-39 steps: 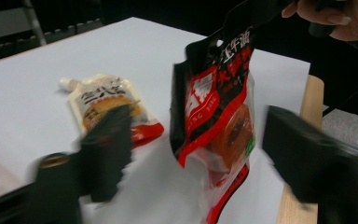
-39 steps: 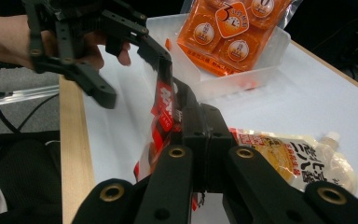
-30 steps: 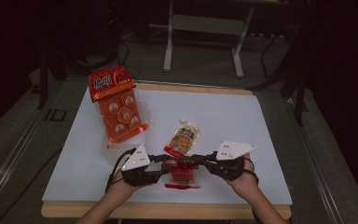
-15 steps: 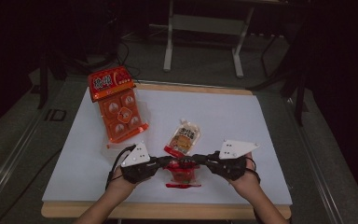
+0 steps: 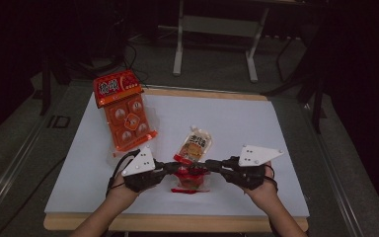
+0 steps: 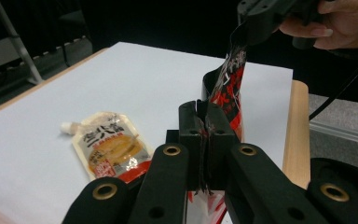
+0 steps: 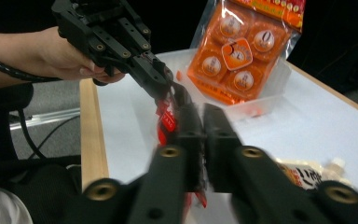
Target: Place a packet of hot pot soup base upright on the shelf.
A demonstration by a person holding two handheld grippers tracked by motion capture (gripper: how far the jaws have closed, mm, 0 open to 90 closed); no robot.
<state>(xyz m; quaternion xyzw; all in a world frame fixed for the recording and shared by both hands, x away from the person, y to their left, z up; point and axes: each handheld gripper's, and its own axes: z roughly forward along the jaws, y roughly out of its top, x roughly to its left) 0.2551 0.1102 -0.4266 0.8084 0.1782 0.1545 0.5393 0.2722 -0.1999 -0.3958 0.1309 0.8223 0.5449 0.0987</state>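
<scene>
Pinching red packet (image 6: 227,88), both jaws closed, taut.

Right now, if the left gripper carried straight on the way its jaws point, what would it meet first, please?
The left gripper points at the right gripper, across the red packet both pinch. It would probably meet that gripper first; the gap between them is hard to judge.

This looks like a dim recording lab: a white-covered wooden table (image 5: 256,128) on a grey floor, metal stand legs (image 5: 214,44) and black cables (image 5: 133,49) behind.
</scene>
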